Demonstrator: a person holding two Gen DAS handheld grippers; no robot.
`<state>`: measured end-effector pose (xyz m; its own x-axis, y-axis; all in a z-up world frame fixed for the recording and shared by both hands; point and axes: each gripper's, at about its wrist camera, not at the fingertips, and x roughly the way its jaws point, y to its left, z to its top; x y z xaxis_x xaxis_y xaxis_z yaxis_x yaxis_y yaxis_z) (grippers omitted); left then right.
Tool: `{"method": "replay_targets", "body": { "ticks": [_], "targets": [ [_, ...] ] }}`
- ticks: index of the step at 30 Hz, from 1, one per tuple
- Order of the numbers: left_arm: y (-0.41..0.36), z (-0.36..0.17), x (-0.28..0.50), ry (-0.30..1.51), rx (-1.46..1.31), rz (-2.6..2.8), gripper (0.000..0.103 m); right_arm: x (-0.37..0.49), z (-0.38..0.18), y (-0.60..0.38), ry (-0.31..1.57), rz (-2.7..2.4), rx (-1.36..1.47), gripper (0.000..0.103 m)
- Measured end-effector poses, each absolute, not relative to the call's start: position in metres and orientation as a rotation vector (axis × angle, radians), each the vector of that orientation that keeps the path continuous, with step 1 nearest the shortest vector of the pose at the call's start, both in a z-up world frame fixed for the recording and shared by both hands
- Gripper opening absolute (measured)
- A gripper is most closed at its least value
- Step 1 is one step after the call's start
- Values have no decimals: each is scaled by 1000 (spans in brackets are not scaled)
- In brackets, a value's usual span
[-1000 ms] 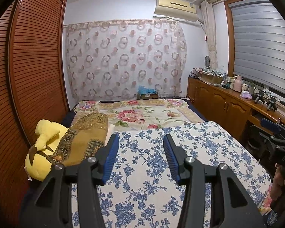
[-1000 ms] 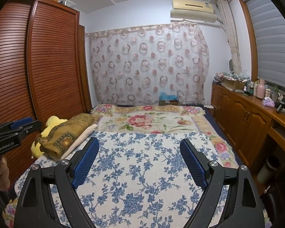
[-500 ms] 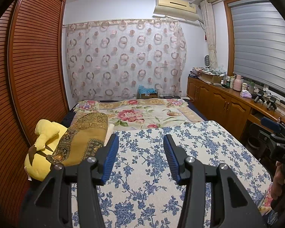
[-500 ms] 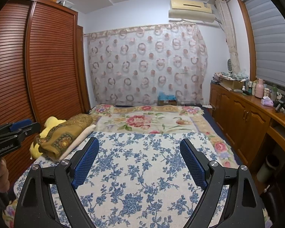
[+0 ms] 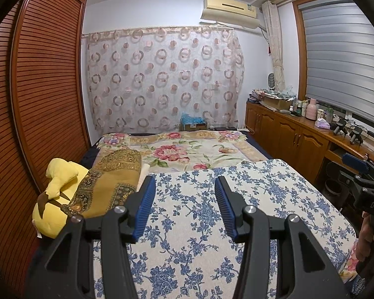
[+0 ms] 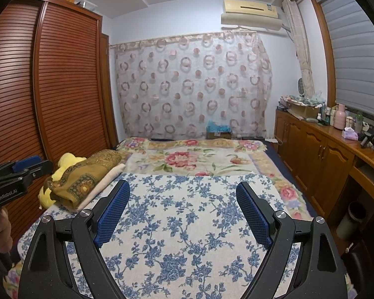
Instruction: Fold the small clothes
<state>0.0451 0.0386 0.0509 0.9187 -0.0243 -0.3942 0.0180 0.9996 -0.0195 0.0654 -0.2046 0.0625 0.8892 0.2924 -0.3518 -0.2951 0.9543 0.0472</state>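
While nothing is gripped: both tools hang level above the near end of the bed, looking down its length toward the curtain
Left fingers: the left gripper (image 5: 183,209) has its blue pads (image 5: 145,205) parted with only air and bedspread between them, a narrower gap than the other tool's
Right fingers: the right gripper (image 6: 183,210) stands spread wide, blue pads (image 6: 113,214) holding nothing
Why so held: probably a ready pose before any reach, since neither tool tilts down toward cloth
Working surface: the blue-flowered cover (image 5: 207,214) lies flat and smooth over the near half of the bed, likely laid as the folding area
Task's thing: no loose small garment shows on that cover; the only candidate cloth is the mustard patterned fabric (image 5: 112,182) stacked at the cover's left edge, over a cream layer (image 6: 104,186) and against a yellow plush toy (image 5: 54,194)
Whether that stack is done or waiting: cannot tell
Left view only: the right gripper's handle at the right border, and the plush almost whole
Right view only: the left gripper's handle at the left border, the stack's folded end, a bin (image 6: 350,220) on the floor beside the bed's right edge
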Motion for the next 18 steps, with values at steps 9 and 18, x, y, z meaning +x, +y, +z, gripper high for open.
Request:
{"method": "replay_targets", "body": {
  "ticks": [9,18],
  "targets": [
    [39,51,45,405,-13,-21,49,65,62,-205,365,306,-8,89],
    [38,50,44,406,-14,-22,50,65,62,-205,364,305,-8,89]
  ]
}}
